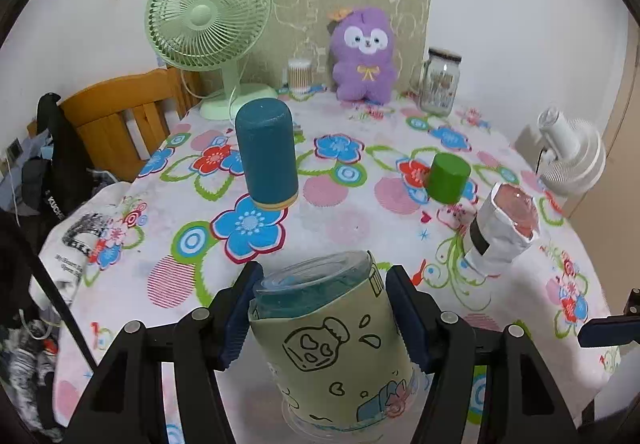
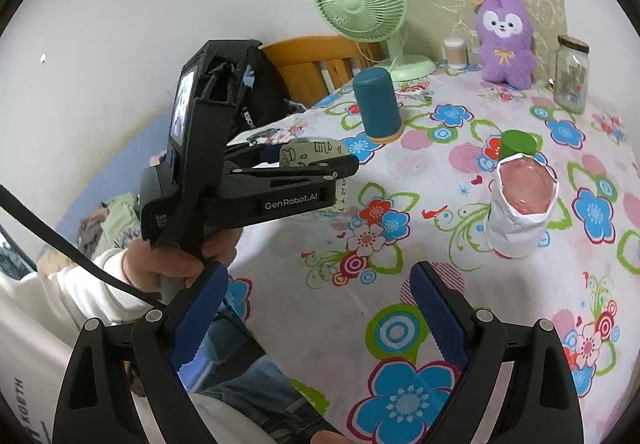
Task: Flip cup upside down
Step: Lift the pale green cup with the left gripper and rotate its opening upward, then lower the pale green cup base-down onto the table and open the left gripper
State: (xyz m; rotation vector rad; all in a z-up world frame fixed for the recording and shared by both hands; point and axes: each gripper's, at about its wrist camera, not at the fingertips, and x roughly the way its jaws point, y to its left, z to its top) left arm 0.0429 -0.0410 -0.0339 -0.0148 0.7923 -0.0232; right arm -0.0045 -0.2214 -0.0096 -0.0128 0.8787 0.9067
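Holding the cup [image 1: 328,340] between its two blue pads, my left tool [image 1: 322,318] is clamped on the sides of the cup, which has a pale green paper sleeve with cartoon drawings. The cup is low in front of me, at the near part of the floral table [image 1: 360,211]. In the left wrist view I see a clear, closed-looking end of the cup pointing up and away, and a wider clear rim at the bottom close to the cloth, so I judge the cup is already turned over, or nearly so. I cannot tell if the bottom rim touches the table or is just above it. From the right wrist view the cup [image 2: 310,155] is mostly hidden behind the left tool [image 2: 256,183], so this view does not help much. My right tool [image 2: 318,318] has its fingers apart and holds nothing; it hangs over the near table edge. What is left, as I judge, is to set the cup firmly on the cloth and release it. The teal bottle [image 1: 266,153], the green cylinder [image 1: 447,177] and the paper-wrapped cup [image 1: 504,228] are well apart from it.
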